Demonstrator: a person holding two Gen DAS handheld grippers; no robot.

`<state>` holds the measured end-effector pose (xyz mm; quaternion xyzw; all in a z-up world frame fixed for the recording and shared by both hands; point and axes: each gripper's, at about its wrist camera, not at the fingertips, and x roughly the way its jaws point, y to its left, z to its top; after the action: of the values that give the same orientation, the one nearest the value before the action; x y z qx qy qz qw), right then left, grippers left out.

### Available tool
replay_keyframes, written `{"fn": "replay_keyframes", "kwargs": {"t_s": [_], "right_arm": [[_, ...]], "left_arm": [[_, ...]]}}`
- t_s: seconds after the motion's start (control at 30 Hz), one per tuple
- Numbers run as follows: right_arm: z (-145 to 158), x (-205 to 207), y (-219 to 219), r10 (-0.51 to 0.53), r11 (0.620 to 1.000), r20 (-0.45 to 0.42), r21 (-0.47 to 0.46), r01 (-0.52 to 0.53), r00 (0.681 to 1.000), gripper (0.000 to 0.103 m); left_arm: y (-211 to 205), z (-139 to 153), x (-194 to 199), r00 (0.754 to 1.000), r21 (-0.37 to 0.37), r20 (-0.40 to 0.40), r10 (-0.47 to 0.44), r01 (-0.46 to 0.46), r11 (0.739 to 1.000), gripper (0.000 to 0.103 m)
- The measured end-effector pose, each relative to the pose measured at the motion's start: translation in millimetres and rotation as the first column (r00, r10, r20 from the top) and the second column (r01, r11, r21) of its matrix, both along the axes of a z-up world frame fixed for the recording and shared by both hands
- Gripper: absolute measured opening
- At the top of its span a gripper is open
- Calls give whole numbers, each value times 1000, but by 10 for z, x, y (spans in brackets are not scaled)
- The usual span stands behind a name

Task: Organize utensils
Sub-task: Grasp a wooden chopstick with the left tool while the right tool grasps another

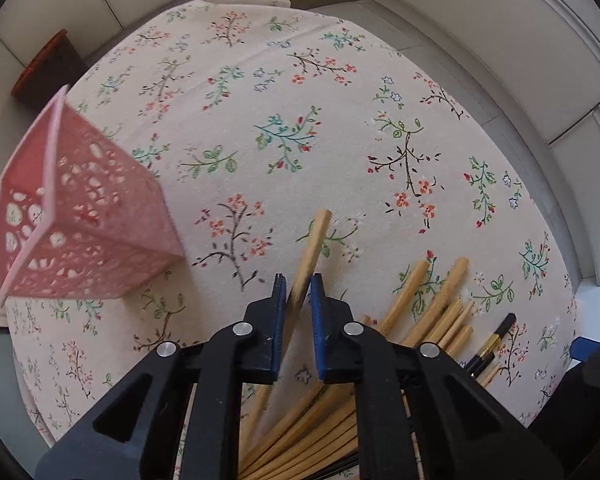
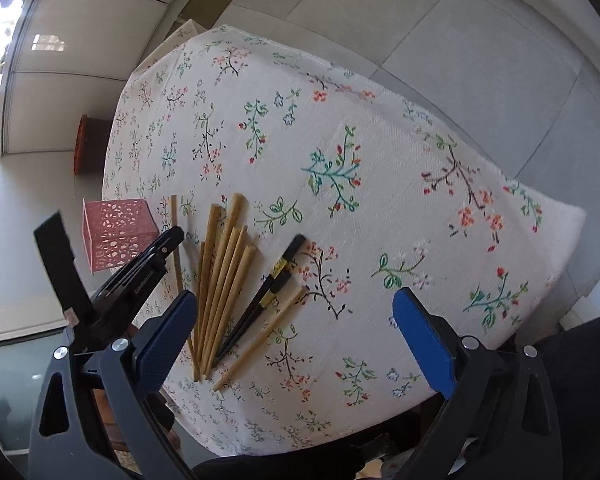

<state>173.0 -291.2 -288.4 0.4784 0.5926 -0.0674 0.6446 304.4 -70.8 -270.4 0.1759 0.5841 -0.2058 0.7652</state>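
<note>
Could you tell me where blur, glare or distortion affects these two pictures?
Left wrist view: the pink basket and the chopstick held in the left gripper are smeared by motion; the tablecloth bulges from fisheye distortion. Right wrist view: sharper, with blown-out daylight at the upper left and glare on the floor; the right gripper is open.

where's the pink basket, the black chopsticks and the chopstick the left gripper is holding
pink basket [image 2: 116, 240], right wrist view, on its perforated front wall
black chopsticks [image 2: 274, 284], right wrist view, near the gold bands
held chopstick [image 1: 314, 240], left wrist view, on the shaft above the left gripper [image 1: 299, 280]
</note>
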Motion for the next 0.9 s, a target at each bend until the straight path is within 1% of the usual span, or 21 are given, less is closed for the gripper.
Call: {"fn": "replay_keyframes", "kwargs": {"t_s": [0.03, 0.07, 0.1, 0.13, 0.17, 0.2, 0.27, 0.3, 0.33, 0.37, 0.4, 0.43, 0.47, 0.53, 0.63, 0.7, 0.73, 0.77, 0.8, 0.83, 0.9], "right_arm": [[-31, -5, 41, -4, 1000, -24, 5, 4, 1000, 89], [-57, -7, 90, -8, 1000, -51, -7, 8, 999, 82], [-83, -7, 144, -14, 1000, -76, -23, 13, 997, 80], [-110, -1, 203, -19, 999, -95, -39, 15, 995, 75], [-141, 14, 262, -22, 998, -116, -56, 15, 993, 68], [-177, 27, 326, -21, 998, -141, -69, 12, 990, 65], [-245, 47, 442, -24, 997, -177, -76, 11, 984, 58], [-265, 59, 493, -31, 996, -192, -92, 14, 981, 56], [-268, 70, 536, -45, 993, -201, -114, 22, 979, 54], [-264, 92, 562, -62, 991, -199, -129, 36, 978, 48], [-255, 107, 597, -67, 989, -204, -140, 39, 977, 45], [-261, 133, 629, -71, 989, -213, -142, 41, 975, 40], [-271, 150, 654, -83, 988, -226, -144, 51, 970, 38], [-295, 195, 706, -110, 983, -251, -173, 67, 962, 38], [-273, 268, 848, -115, 967, -273, -252, 45, 955, 33], [-255, 319, 951, -123, 949, -282, -313, 30, 951, 29], [-248, 331, 986, -129, 941, -280, -336, 29, 951, 24], [-242, 344, 1009, -128, 937, -264, -348, 29, 956, 14], [-247, 355, 1024, -126, 937, -245, -348, 34, 961, 13], [-253, 343, 1016, -134, 939, -232, -340, 49, 963, 10], [-271, 311, 989, -142, 952, -200, -296, 79, 969, 6]], "left_arm": [[130, 113, -19, 1000, -25, 15, 13, -13, 1000, 7], [267, 238, -69, 999, -51, 35, 30, -28, 998, 7], [378, 350, -121, 997, -67, 62, 43, -39, 997, 7], [529, 494, -185, 994, -98, 84, 62, -54, 994, 7], [563, 604, -256, 992, -121, 102, 77, -64, 991, 7], [706, 742, -327, 988, -152, 124, 94, -75, 986, 7], [684, 929, -413, 980, -193, 162, 114, -82, 978, 7], [802, 1060, -484, 976, -218, 181, 123, -82, 973, 7], [776, 1164, -453, 972, -235, 195, 129, -81, 968, 7], [835, 1259, -493, 969, -259, 209, 134, -77, 963, 7], [887, 1340, -530, 966, -285, 218, 139, -73, 956, 7], [821, 1323, -520, 964, -303, 224, 143, -71, 950, 7], [889, 1318, -543, 961, -319, 233, 148, -68, 945, 7], [956, 1404, -615, 956, -343, 252, 150, -56, 938, 7], [1037, 1546, -654, 950, -381, 271, 158, -45, 923, 7], [1067, 1572, -654, 943, -396, 285, 174, -49, 917, 7], [1103, 1576, -657, 941, -402, 286, 181, -54, 914, 7], [1139, 1600, -666, 939, -408, 286, 191, -61, 911, 7], [1175, 1621, -676, 938, -413, 284, 200, -68, 908, 7], [1210, 1636, -683, 937, -419, 283, 206, -72, 905, 7], [1253, 1685, -717, 931, -425, 291, 220, -80, 902, 7]]}}
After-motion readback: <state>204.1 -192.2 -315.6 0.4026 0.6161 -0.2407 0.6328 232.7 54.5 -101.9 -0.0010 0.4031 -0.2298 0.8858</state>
